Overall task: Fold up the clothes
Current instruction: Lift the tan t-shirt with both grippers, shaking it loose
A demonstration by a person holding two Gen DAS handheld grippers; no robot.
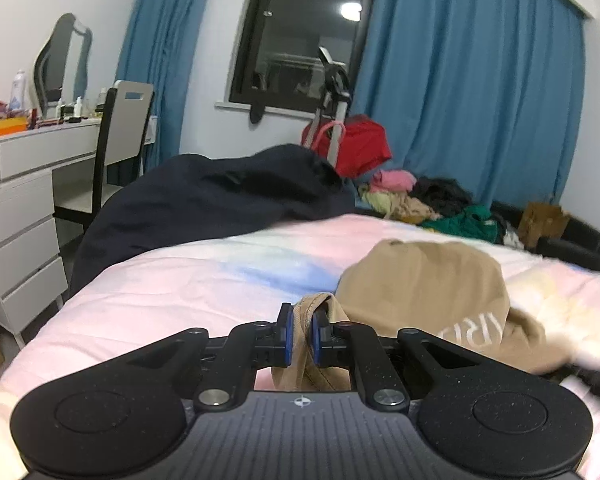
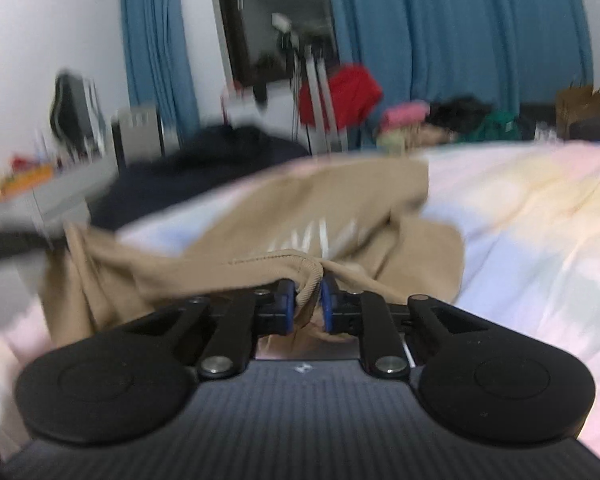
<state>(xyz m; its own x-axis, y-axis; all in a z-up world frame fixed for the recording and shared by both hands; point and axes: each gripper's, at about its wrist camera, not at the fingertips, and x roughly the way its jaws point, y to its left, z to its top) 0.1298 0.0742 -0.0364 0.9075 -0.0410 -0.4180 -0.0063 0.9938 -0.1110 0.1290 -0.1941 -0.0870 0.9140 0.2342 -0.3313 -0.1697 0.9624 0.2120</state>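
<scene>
One tan knit garment (image 1: 424,280), soft and rumpled with pale lettering across it, lies on the bed (image 1: 180,280), whose smooth cover is pastel pink, blue and yellow. The left gripper (image 1: 300,330) has its two blue-padded fingers closed on a bunched ribbed edge of the garment. The right gripper (image 2: 306,304) likewise pinches a ribbed hem fold. One dark navy cloth (image 1: 204,200) mounds at the bed's far end.
</scene>
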